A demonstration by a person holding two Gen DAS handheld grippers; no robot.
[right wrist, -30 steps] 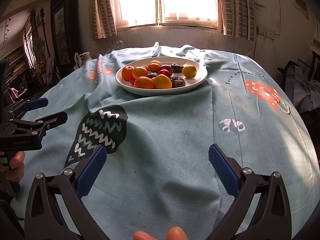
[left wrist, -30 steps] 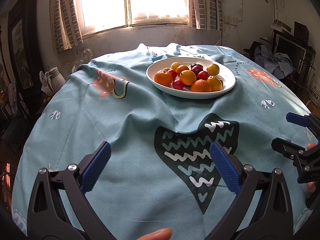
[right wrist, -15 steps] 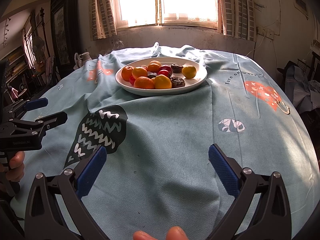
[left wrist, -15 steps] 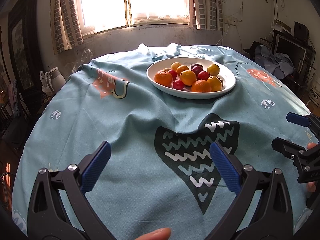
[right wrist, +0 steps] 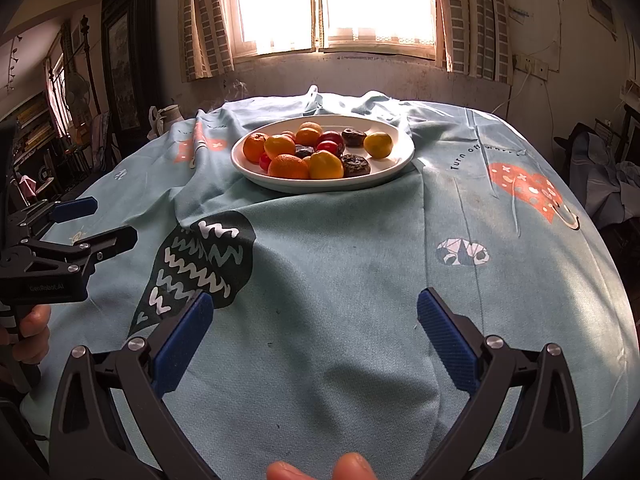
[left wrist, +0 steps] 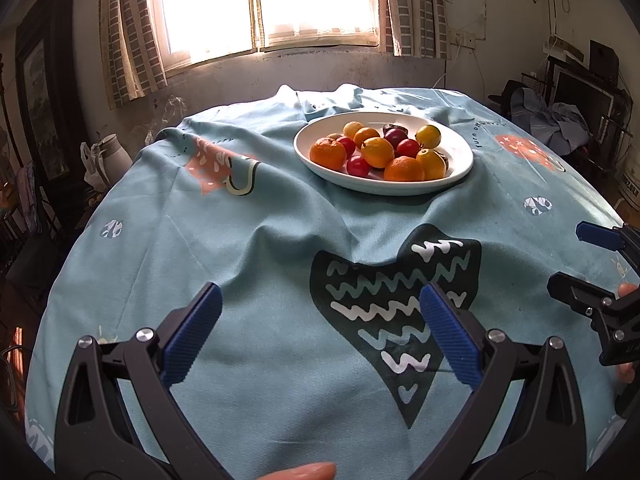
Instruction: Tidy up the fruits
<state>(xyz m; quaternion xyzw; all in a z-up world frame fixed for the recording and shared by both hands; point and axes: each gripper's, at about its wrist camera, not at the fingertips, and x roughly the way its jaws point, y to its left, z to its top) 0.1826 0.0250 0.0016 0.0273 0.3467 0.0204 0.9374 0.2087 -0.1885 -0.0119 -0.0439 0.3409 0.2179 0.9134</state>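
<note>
My left gripper [left wrist: 320,312] and right gripper [right wrist: 312,312] hover with jaws spread wide and nothing between them, above the light blue tablecloth [left wrist: 248,240], well short of the white plate [right wrist: 396,160]. The plate sits near the window end of the table, heaped with oranges [left wrist: 328,153], yellow citrus [right wrist: 377,145], red cherry tomatoes [left wrist: 357,166] and dark wrinkled fruits [right wrist: 355,165].

"GenRobot.AI" on the left gripper [right wrist: 96,226] body, "Turn off…" — partly legible — on the tablecloth [right wrist: 472,156]
</note>
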